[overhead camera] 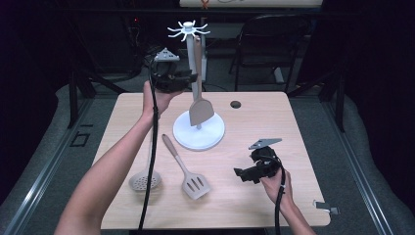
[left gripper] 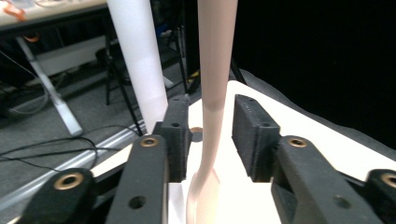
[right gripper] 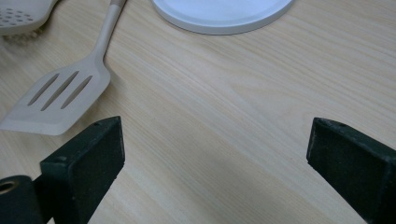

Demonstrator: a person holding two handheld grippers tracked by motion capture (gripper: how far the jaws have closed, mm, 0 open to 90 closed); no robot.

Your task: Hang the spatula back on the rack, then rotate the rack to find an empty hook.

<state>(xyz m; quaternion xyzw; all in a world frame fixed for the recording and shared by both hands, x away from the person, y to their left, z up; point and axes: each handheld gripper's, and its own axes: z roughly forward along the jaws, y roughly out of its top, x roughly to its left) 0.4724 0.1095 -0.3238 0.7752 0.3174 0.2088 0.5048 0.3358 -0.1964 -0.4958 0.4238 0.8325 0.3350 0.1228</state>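
A white utensil stand (overhead camera: 190,58) with a ring of hooks on top rises from a round base (overhead camera: 186,139). A beige solid spatula (overhead camera: 200,111) hangs along its pole, blade just above the base. My left gripper (overhead camera: 193,77) is raised beside the pole. In the left gripper view the spatula handle (left gripper: 215,70) runs between the jaws of the left gripper (left gripper: 211,100) with a gap on each side, so it is open. My right gripper (overhead camera: 240,174) hovers low over the table's front right, and in its own view the right gripper (right gripper: 215,140) is open and empty.
A slotted spatula (overhead camera: 195,185) and a round skimmer (overhead camera: 145,182) lie on the wooden table (overhead camera: 254,122) in front of the stand. The slotted spatula (right gripper: 58,98) lies left of the right jaws. A cable hole (overhead camera: 235,104) sits at the back. A chair stands beyond the table.
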